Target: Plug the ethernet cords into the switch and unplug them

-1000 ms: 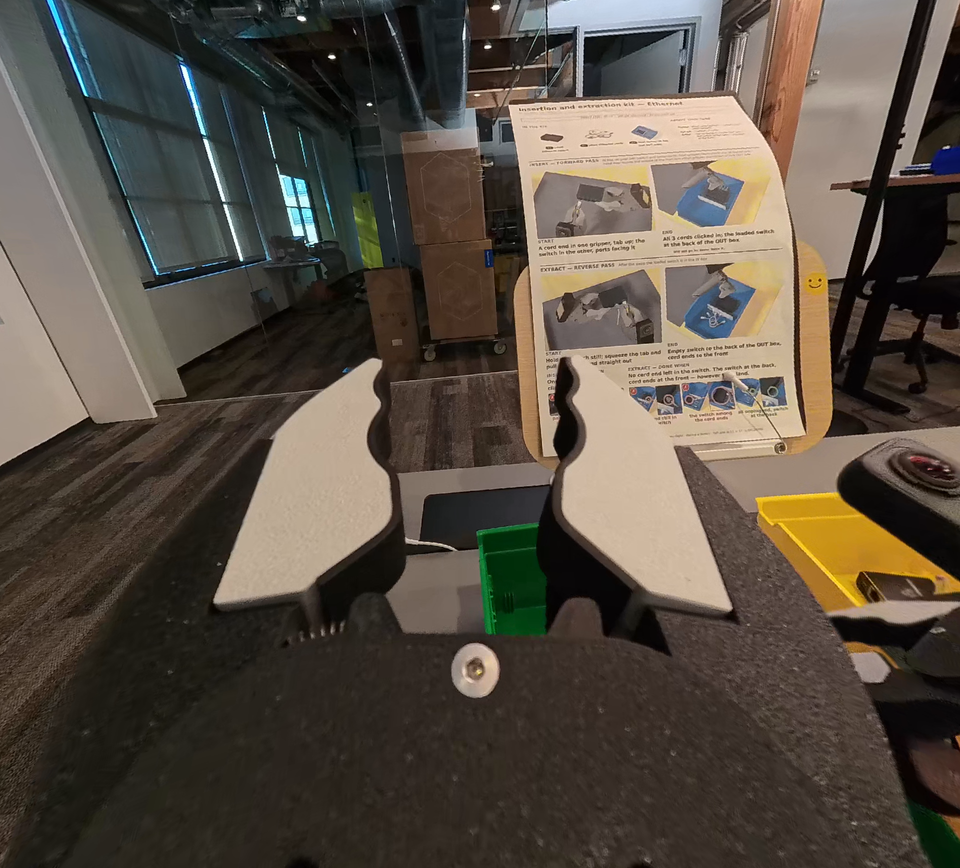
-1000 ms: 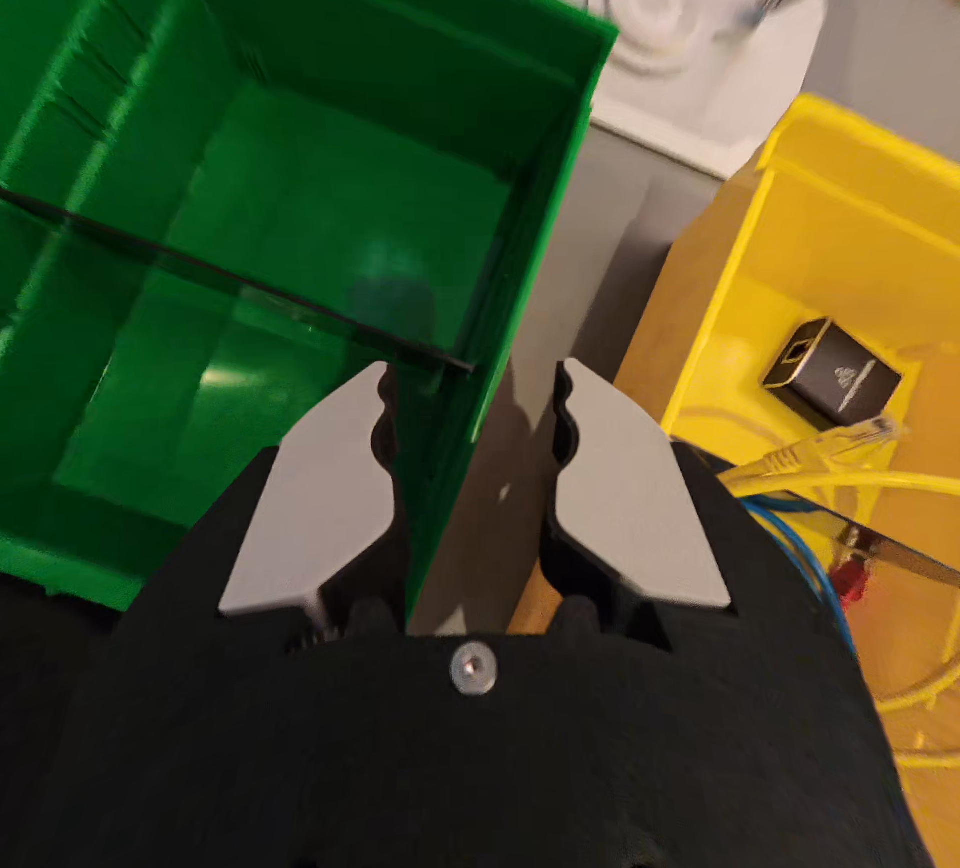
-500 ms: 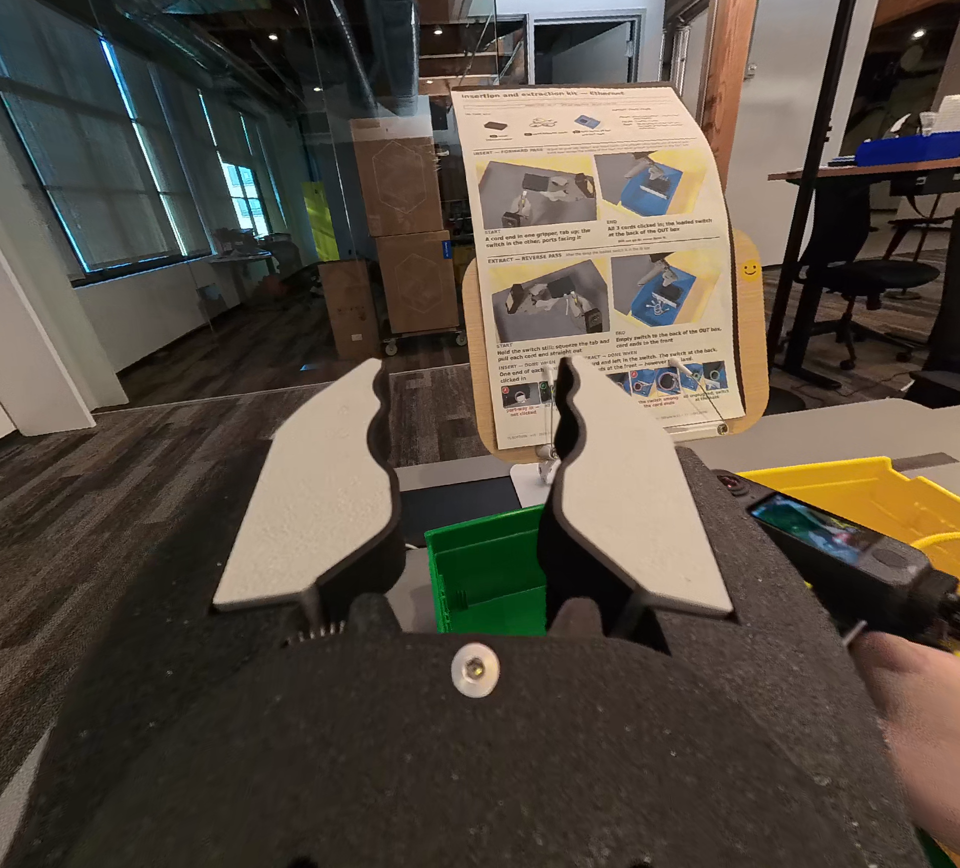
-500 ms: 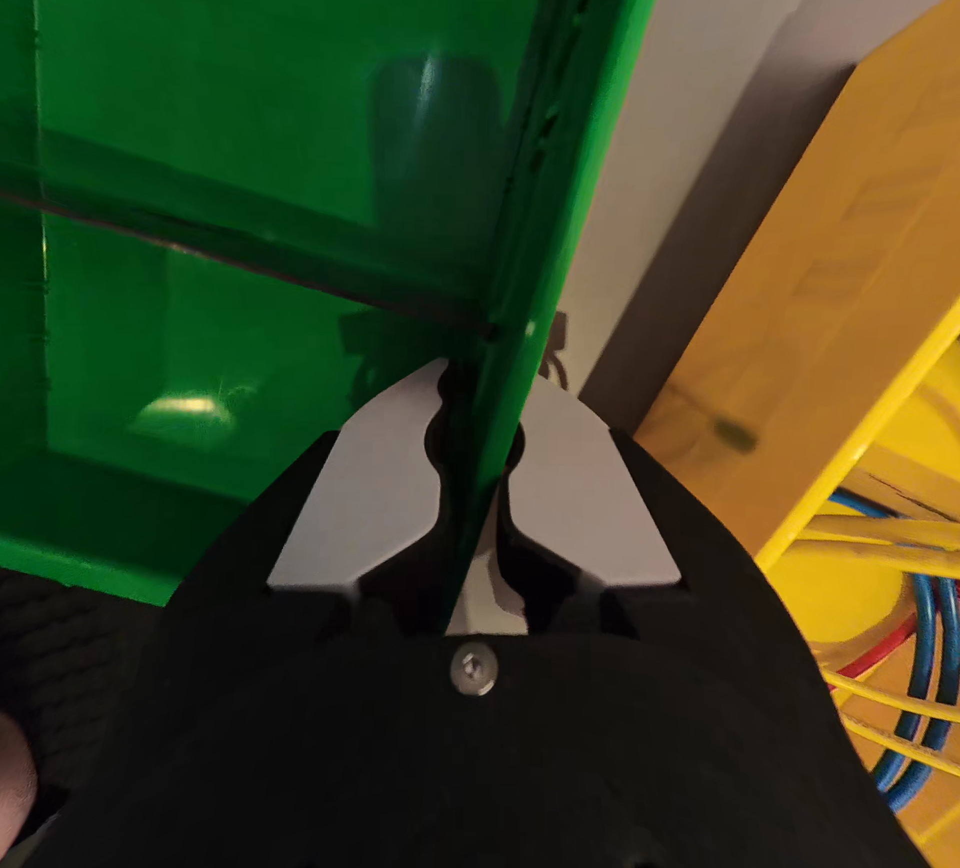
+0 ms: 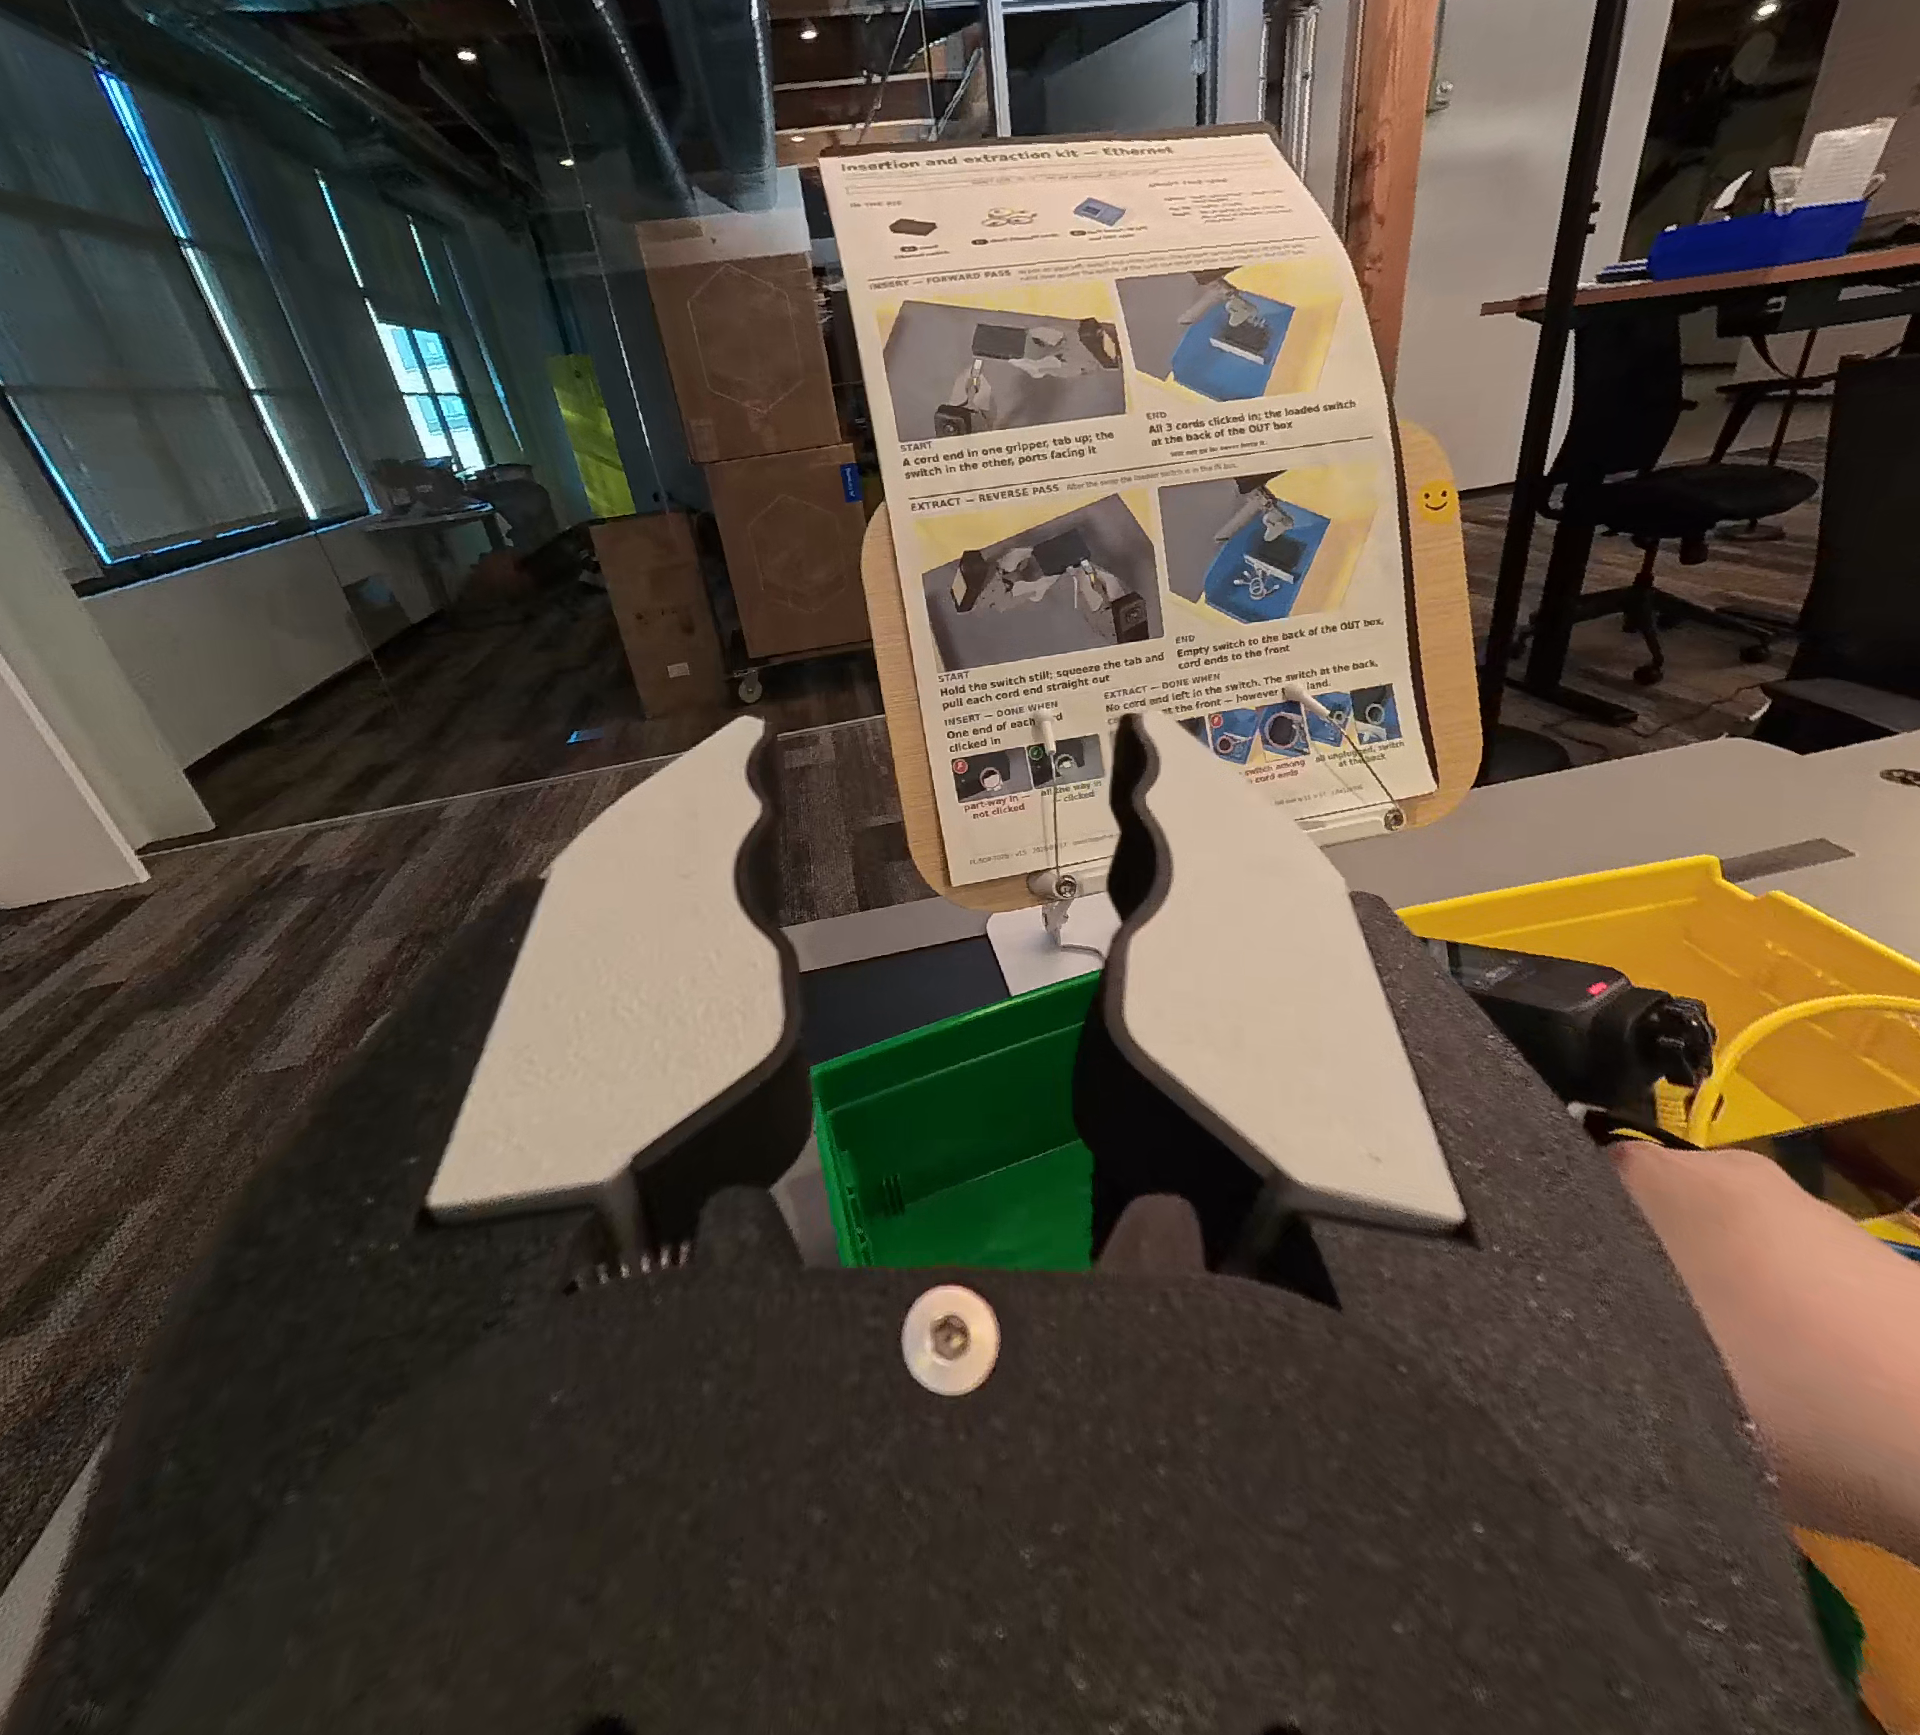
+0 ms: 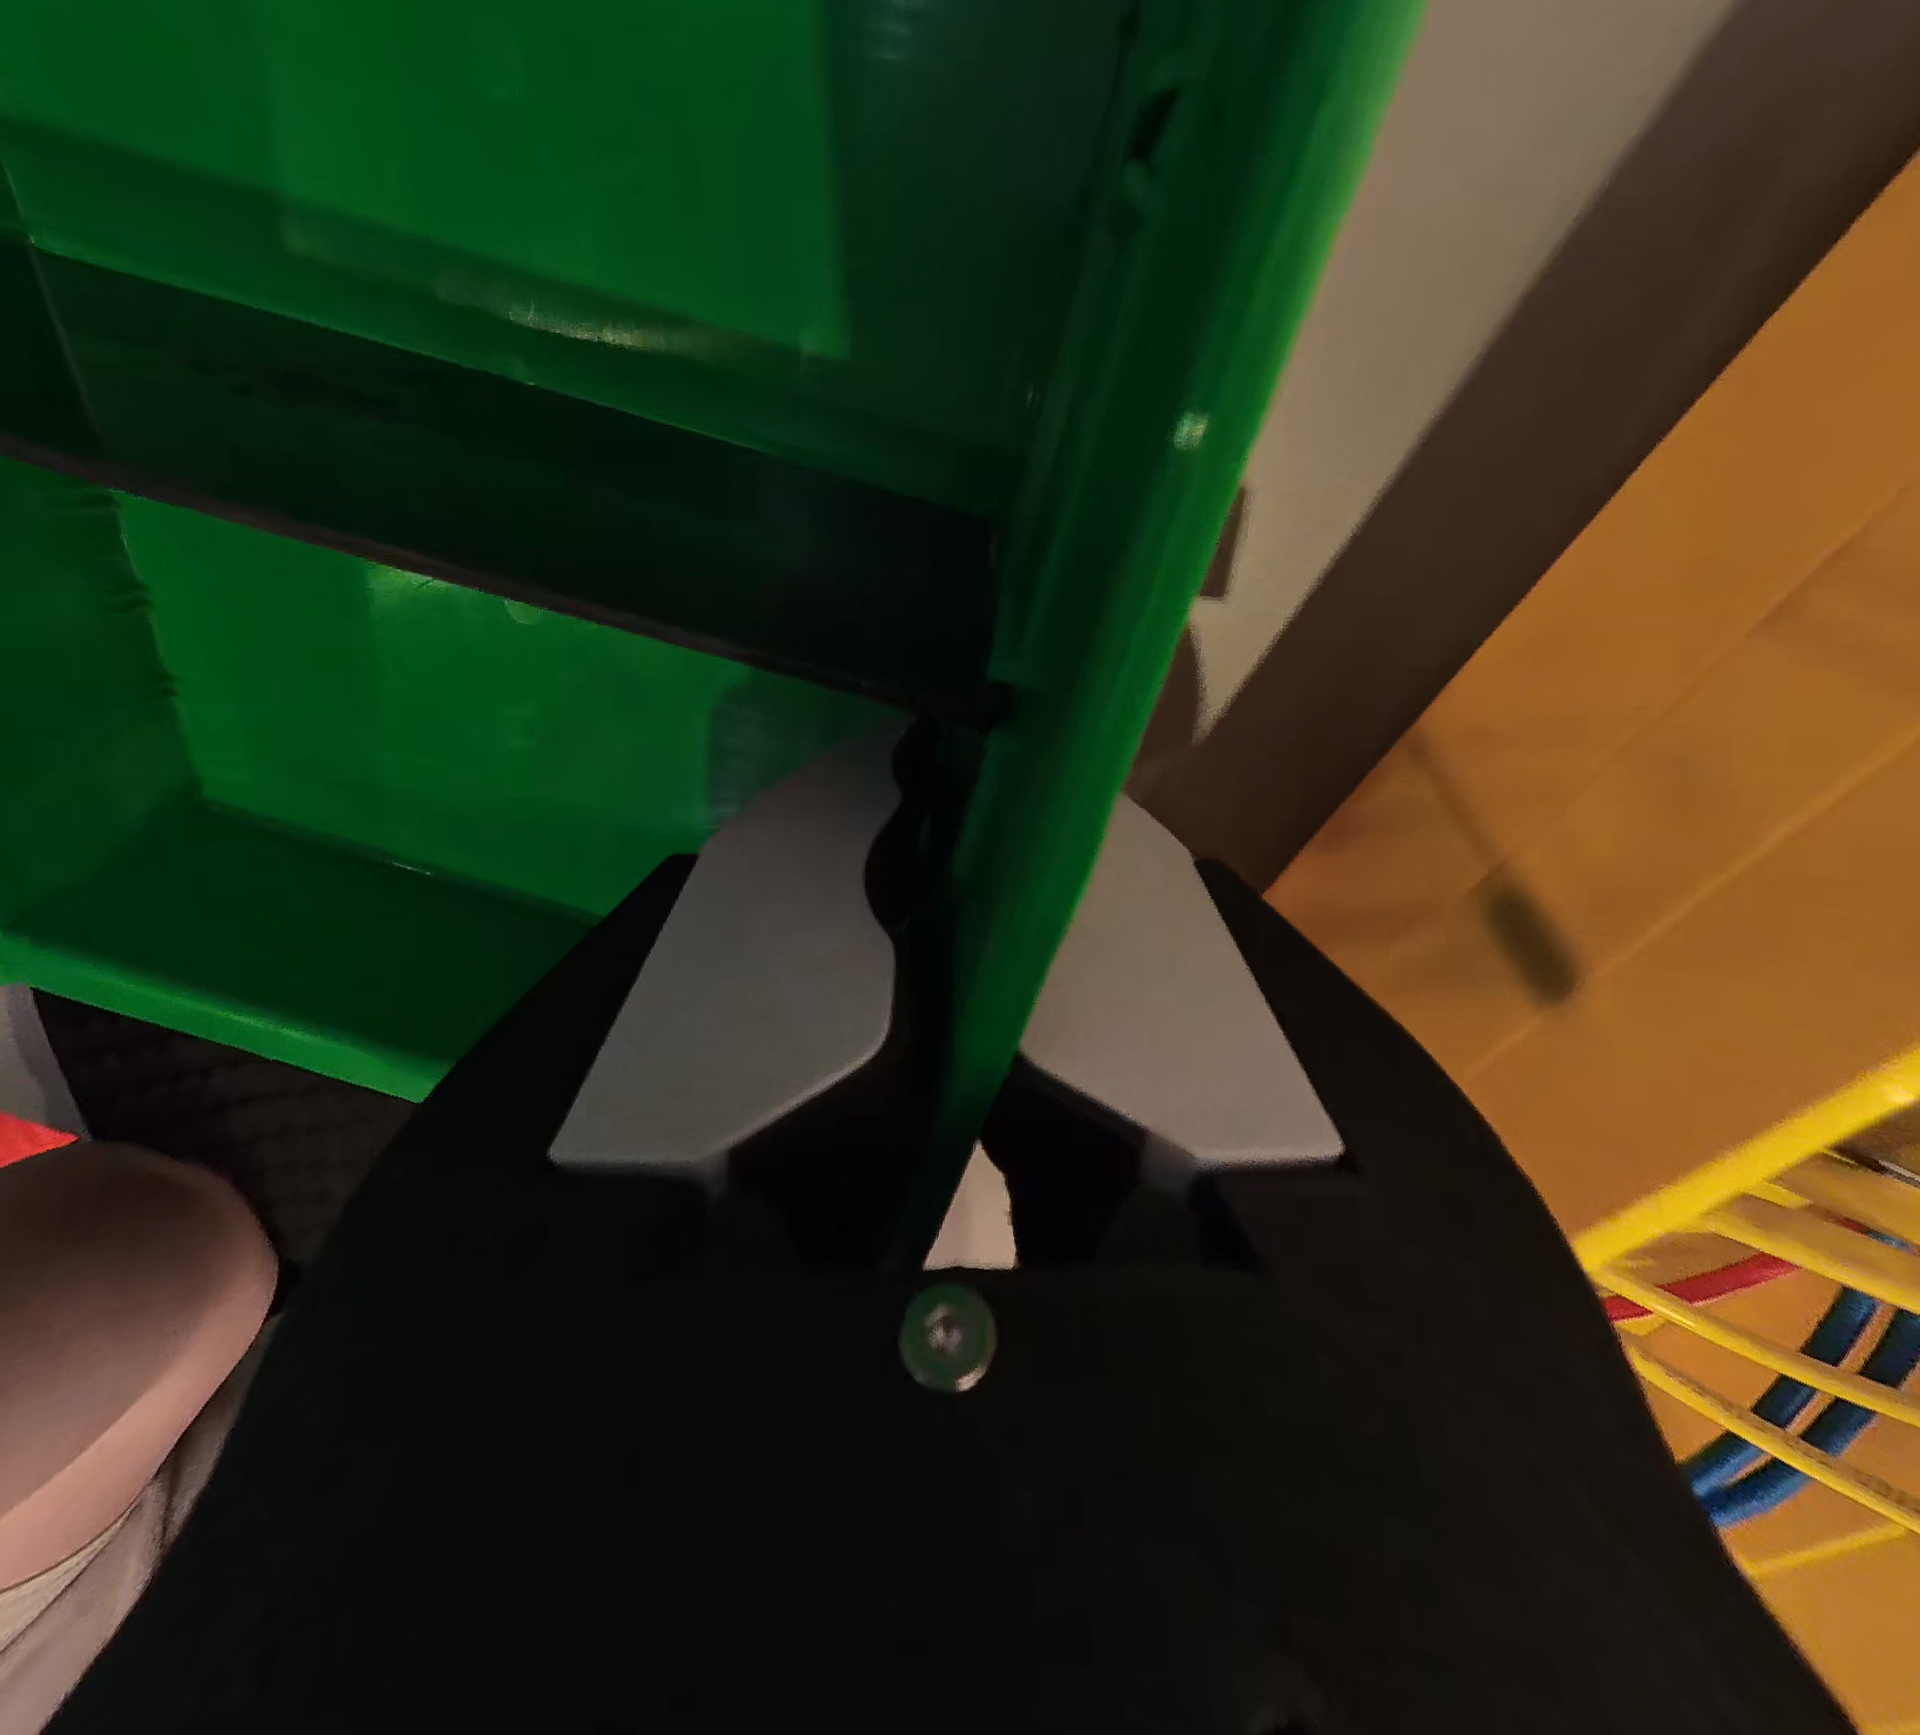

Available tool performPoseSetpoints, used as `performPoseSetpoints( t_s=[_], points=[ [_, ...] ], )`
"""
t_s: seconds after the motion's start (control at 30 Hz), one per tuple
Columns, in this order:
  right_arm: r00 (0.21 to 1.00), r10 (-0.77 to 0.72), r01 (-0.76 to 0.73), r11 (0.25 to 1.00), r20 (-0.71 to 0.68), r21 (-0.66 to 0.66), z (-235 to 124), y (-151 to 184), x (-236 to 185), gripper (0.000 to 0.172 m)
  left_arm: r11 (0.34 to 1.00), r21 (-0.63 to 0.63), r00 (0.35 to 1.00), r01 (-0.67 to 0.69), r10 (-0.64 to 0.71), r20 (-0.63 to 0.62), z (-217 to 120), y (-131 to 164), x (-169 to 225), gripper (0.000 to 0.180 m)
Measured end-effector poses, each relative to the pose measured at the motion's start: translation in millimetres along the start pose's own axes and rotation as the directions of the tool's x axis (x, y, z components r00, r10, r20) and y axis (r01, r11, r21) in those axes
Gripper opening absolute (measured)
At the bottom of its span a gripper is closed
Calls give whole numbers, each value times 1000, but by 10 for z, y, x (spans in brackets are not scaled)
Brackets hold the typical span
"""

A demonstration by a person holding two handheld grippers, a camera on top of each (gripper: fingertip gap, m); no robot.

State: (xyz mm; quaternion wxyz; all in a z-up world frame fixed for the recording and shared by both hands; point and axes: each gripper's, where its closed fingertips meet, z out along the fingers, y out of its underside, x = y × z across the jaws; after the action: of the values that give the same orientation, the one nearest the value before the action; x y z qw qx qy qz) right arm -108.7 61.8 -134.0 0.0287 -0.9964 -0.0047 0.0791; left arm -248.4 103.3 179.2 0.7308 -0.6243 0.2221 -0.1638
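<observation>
Ethernet cords (image 6: 1766, 1373), yellow, blue and red, lie tangled in the yellow bin (image 6: 1662, 750) at your right; they look light and floppy, so I judge you should take one by its stiff plug end. No switch shows now. Your right gripper (image 6: 977, 854) is clamped on the green bin's side wall (image 6: 1091, 542), well apart from the cords. Your left gripper (image 5: 940, 812) hangs spread wide above, gripping nothing.

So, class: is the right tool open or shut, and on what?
Shut. The right tool has one finger inside the green bin's wall and the other outside, both against it.
</observation>
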Motion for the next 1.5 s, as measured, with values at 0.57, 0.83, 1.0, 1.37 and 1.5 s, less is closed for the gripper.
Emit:
performPoseSetpoints(
  t_s=[0.57,0.83,1.0,1.37,1.5],
  points=[
    [996,-83,83,996,37,15,-1776,529,789,7,976,137,917,172,-108,-385,-926,-757,585,62],
    [980,197,-190,968,-27,164,-2410,1631,2581,6,971,-206,788,124,-223,-574,-397,-37,1236,62],
    [915,400,-384,904,-52,186,-2225,2363,3612,7,866,-500,740,16,-346,-576,127,1000,1784,46],
    [892,452,-452,889,22,78,-1090,2773,4444,6,556,-828,656,-70,-600,-458,345,1930,2280,30],
    [910,414,-416,906,35,82,-942,2654,4469,6,542,-828,654,-141,-577,-489,380,1891,2445,36]
  ],
)
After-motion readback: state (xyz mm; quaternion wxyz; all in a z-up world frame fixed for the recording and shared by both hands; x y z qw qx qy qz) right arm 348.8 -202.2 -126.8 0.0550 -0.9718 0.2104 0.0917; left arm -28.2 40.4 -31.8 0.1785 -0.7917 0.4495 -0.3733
